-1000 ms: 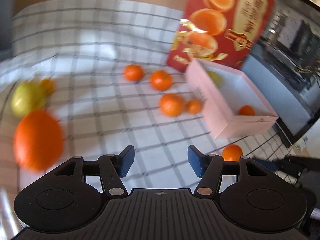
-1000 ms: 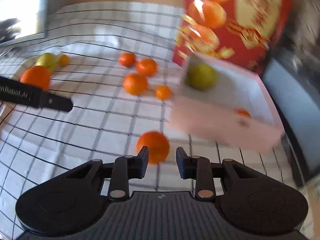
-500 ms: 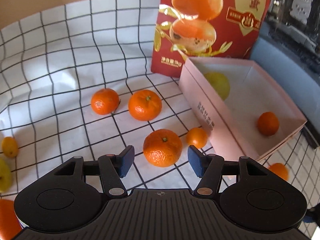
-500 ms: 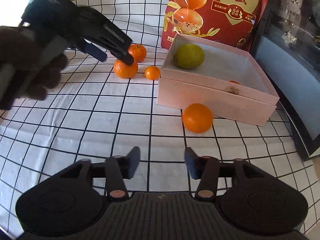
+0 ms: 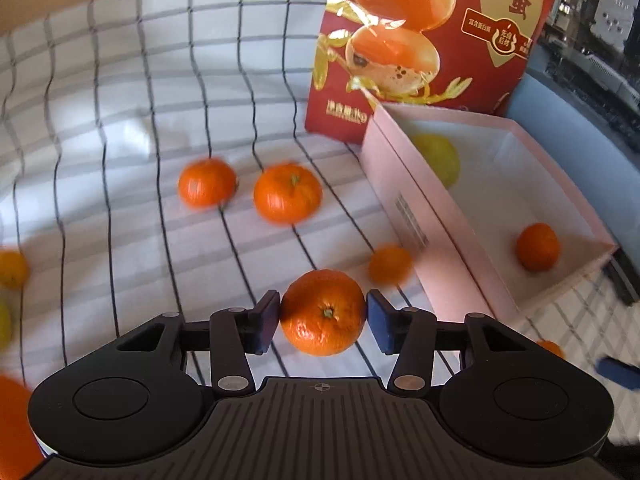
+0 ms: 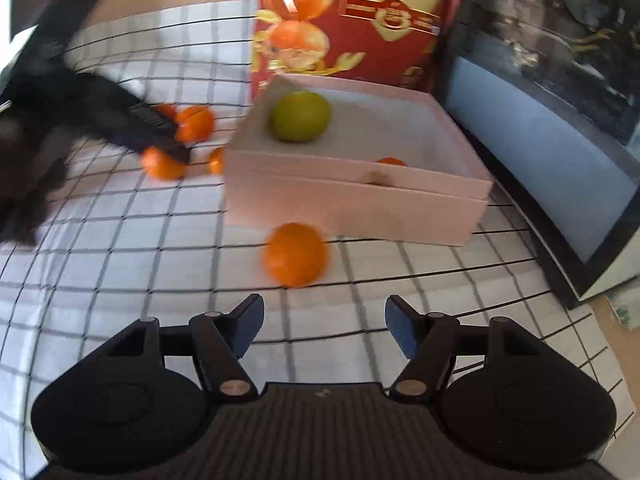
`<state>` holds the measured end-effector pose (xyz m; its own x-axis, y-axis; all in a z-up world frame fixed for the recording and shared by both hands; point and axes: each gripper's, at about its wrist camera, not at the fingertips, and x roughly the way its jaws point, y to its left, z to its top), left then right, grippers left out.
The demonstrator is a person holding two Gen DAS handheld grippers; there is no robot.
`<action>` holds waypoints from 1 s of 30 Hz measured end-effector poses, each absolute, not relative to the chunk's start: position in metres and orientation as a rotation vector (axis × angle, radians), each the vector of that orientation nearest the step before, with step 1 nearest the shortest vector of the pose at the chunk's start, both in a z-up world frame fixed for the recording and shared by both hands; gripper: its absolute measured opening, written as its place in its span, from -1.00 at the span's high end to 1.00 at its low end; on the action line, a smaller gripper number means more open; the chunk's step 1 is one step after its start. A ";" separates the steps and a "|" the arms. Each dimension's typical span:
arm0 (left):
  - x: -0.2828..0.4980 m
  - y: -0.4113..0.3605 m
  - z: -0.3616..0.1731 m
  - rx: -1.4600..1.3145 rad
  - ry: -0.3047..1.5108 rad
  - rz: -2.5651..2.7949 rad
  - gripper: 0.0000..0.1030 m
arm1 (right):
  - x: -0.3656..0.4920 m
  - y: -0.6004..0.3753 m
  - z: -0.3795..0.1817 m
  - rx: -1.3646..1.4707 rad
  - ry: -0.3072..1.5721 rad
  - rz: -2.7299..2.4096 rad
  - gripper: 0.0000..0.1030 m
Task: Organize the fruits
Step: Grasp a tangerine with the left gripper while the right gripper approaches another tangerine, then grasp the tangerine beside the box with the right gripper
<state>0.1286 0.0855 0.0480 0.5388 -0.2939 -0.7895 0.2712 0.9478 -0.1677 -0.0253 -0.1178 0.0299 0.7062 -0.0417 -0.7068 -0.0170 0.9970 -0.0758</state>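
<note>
Left hand-held gripper (image 5: 323, 318) has just closed onto a mandarin (image 5: 323, 312), seen only in the left view. Right hand-held gripper (image 6: 324, 326) has just opened, empty; loose orange (image 6: 295, 254) beyond.

On the checked cloth (image 5: 120, 128) the box (image 5: 404, 208) sits to the right, with the printed bag (image 5: 432, 40) standing right behind it. In the box: a pear-like fruit (image 5: 438, 156) at the back corner and a small mandarin (image 5: 537, 247) near the front. Left of the box, two mandarins (image 5: 287, 193) side by side, a tiny one (image 5: 389, 263) just beside the box wall, and one mandarin (image 5: 323, 312) between the left gripper (image 5: 323, 322) pads – touching both. Another mandarin (image 6: 295, 254) lies just before the box's front wall, ahead of the right gripper (image 6: 324, 326).
</note>
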 end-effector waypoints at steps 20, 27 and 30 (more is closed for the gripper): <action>0.009 0.109 0.058 -0.154 0.983 -0.301 -0.02 | 0.020 -0.108 0.017 -0.108 0.800 0.085 0.08; 0.010 0.107 0.058 -0.147 0.981 -0.296 -0.02 | 0.019 -0.100 0.022 -0.140 0.801 0.123 0.19; 0.011 0.107 0.058 -0.147 0.982 -0.296 -0.02 | 0.010 -0.101 0.024 -0.136 0.813 0.144 0.19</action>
<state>0.0112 0.1069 0.0578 0.5193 -0.3119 -0.7956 0.1797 0.9500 -0.2552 0.0099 -0.1010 0.0240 0.6789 0.0758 -0.7303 -0.1801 0.9815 -0.0655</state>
